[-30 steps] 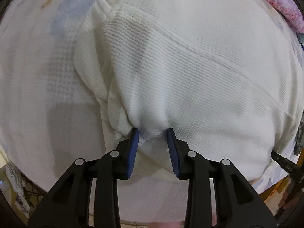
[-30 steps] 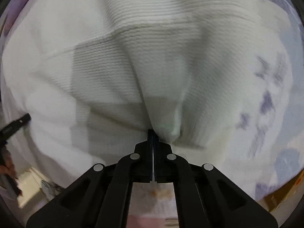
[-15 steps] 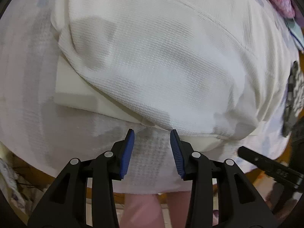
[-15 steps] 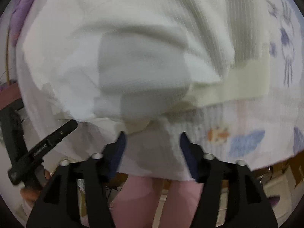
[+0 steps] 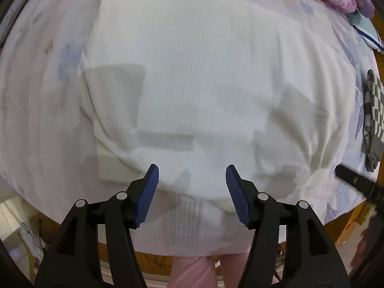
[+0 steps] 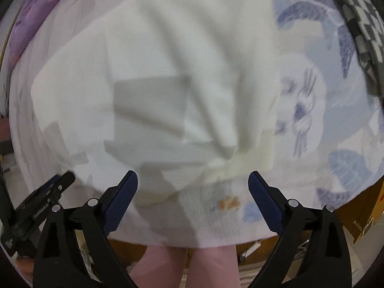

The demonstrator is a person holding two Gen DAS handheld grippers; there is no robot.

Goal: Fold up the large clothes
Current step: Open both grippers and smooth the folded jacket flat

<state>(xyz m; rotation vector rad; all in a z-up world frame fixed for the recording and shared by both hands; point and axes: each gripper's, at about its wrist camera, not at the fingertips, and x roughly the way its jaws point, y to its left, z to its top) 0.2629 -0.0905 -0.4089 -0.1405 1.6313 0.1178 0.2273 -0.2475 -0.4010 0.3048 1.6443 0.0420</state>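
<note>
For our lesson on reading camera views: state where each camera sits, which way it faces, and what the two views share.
Left wrist: on the left gripper, facing down at the white garment; its opening, empty jaws and the person's legs show.
Right wrist: on the right gripper, facing down at the garment's edge; opening, empty jaws, legs.
Shared: garment, printed sheet, checkered cloth.

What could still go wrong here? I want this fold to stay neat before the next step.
1. The white garment looks puffy and creased, not flat; with both grippers opening and nothing between their jaws, the fold may spring loose.
2. Its near edge lies close to the table's front edge, so a nudge might drag it off.
3. The left gripper and right gripper hang just above the cloth; a low pass could snag it.
</note>
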